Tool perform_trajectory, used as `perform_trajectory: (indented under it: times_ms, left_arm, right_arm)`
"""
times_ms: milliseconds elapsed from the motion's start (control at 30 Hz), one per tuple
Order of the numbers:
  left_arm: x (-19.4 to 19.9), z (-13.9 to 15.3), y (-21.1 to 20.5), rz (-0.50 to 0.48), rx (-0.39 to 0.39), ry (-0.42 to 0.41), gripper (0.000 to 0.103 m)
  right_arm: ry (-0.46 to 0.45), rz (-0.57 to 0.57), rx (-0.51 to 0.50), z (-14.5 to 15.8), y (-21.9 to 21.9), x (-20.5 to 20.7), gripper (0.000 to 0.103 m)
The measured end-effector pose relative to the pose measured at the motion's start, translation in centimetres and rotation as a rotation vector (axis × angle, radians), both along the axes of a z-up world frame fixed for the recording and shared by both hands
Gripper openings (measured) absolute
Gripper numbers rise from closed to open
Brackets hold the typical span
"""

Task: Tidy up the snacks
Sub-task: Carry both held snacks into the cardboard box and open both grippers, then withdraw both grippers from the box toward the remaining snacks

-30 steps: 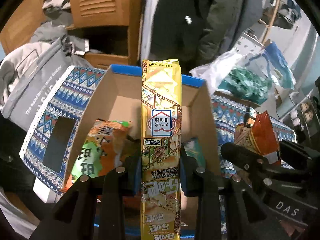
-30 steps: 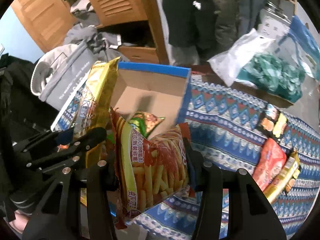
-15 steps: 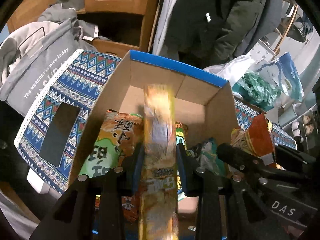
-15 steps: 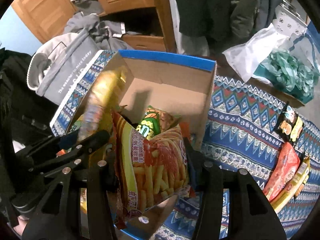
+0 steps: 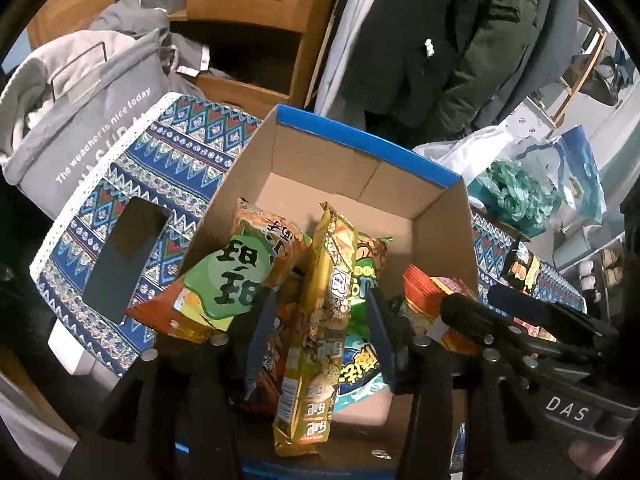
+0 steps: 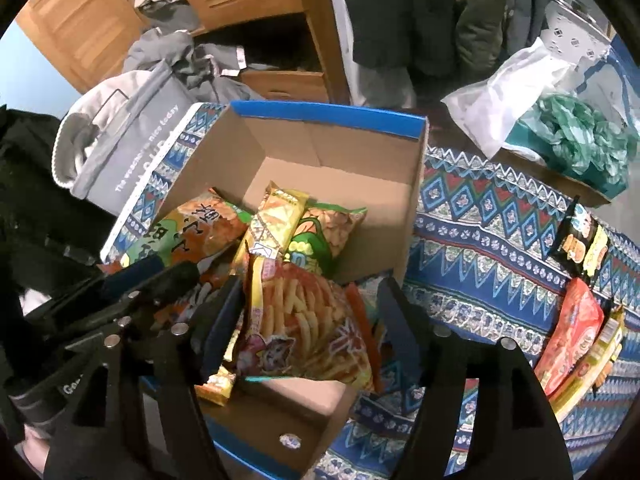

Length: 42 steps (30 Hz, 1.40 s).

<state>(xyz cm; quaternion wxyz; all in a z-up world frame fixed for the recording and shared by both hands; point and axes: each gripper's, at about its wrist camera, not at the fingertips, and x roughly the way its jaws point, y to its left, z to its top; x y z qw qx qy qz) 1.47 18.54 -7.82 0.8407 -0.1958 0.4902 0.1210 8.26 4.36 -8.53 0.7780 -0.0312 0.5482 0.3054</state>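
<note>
The surface (image 6: 488,216) in front of you is covered with a blue patterned cloth, and behind it there is a wooden cabinet (image 5: 256,4) with grey clothes piled beside it. On the cloth stands an open cardboard box (image 6: 332,148) with a blue rim.

Your left gripper (image 5: 320,332) hangs over the near part of the box. Its fingers are spread, and the long yellow snack pack (image 5: 324,320) lies between them without being pinched on either side. The pack rests inside the box, on top of the other snacks, with its far end pointing to the back wall. Just to its left lies an orange and green bag (image 5: 232,276), and to its right a green bag (image 5: 366,264).

Your right gripper (image 6: 308,320) is just beside the left one, also over the near edge of the box. Its fingers are spread too. The red bag of fries (image 6: 308,320) sits between them, leaning on the near box wall. The fingers are close to its sides, and I cannot tell if they touch it.

On the cloth to your right, well apart from the box, several more snack packs (image 6: 576,332) lie together.
</note>
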Motion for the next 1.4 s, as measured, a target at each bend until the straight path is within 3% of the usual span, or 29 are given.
perform_trajectory:
  times_ms: [167,600,833,1400]
  left_arm:
    - [-0.5,1.0,0.0,0.01,-0.002,-0.033,0.062]
    - [-0.2,2.2,-2.8,-0.057,0.016,-0.053,0.064]
    - [0.2,2.4,-5.1,-0.096,0.042,-0.055,0.07]
    - [1.5,1.5,-12.5,-0.235,0.085,-0.004,0.073]
  right_arm:
    - [-0.01,-0.016,0.025,0.7,-1.0,-0.1,0.072]
    - [-0.041,-0.047,0.052,2.5,-4.0,-0.9,0.072]
    - [-0.055,-0.073,0.027,2.6,-6.6,-1.2,0.072]
    - [-0.013,-0.269,-0.01,0.0,-18.4,-0.4,0.072]
